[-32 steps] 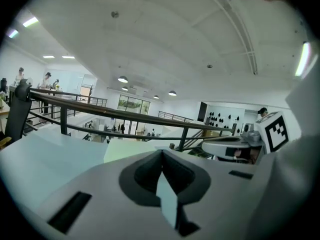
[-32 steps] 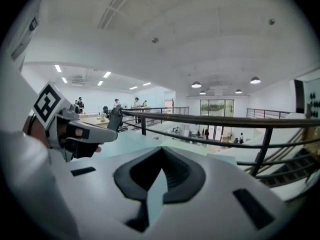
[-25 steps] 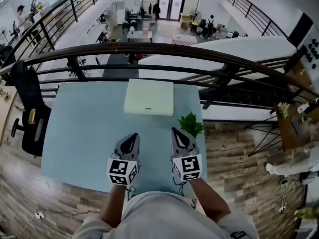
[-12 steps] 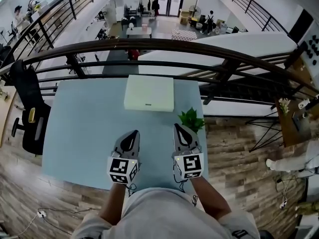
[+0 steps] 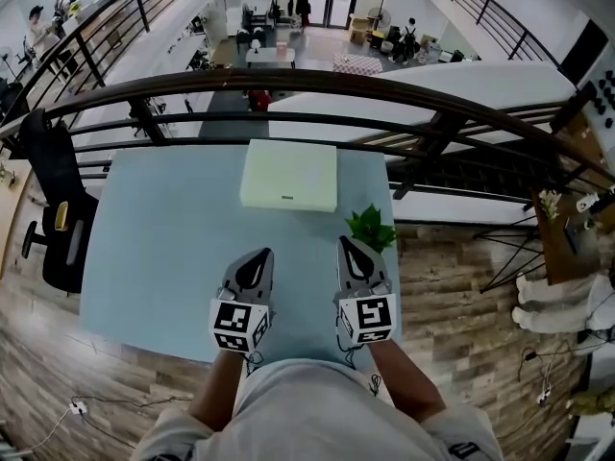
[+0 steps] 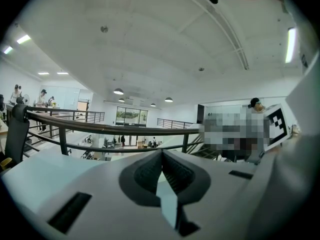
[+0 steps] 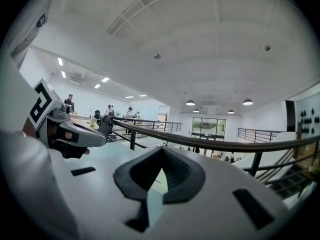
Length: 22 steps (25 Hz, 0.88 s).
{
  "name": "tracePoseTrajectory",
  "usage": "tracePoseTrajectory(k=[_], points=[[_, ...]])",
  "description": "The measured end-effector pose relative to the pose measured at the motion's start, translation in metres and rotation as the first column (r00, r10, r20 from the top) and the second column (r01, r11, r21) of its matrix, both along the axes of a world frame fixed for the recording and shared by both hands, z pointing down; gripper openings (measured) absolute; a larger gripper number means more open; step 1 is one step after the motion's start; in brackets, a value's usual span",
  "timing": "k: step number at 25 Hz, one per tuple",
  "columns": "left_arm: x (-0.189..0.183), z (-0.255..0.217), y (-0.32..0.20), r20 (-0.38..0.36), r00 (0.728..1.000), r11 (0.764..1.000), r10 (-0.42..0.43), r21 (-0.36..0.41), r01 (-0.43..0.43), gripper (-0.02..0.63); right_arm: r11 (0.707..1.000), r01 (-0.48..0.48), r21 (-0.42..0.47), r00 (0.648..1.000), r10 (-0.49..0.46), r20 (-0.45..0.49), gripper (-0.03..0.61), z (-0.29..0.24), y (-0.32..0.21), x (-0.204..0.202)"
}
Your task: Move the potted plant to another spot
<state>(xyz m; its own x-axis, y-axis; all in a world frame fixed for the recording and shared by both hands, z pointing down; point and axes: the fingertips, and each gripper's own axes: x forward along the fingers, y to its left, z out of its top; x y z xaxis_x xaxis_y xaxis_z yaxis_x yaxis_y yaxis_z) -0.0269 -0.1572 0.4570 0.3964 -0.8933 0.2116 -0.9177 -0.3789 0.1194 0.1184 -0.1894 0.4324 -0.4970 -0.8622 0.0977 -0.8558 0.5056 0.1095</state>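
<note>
Showing only leaves, the potted plant (image 5: 371,228) sits beside right claw (image 5: 348,244).

A white box (image 5: 288,175) lies on the blue table (image 5: 159,257).

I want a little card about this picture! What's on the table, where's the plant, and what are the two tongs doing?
Table: light blue table, next to a dark railing
On it: white box at the far edge; potted plant near the right edge
Left tongs: shut, empty, over the table
Right tongs: shut, empty, tip close to the plant's leaves
Plant status: not gripped yet
</note>
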Motion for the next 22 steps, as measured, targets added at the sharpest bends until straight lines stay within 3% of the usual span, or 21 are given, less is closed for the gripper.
tracePoseTrajectory(k=[22], points=[[0.0054, 0.0074, 0.0003, -0.002, 1.000, 1.000, 0.012, -0.018, -0.012, 0.012, 1.000, 0.012, -0.020, 1.000, -0.011, 0.020, 0.003, 0.0037, 0.0012, 0.0011]])
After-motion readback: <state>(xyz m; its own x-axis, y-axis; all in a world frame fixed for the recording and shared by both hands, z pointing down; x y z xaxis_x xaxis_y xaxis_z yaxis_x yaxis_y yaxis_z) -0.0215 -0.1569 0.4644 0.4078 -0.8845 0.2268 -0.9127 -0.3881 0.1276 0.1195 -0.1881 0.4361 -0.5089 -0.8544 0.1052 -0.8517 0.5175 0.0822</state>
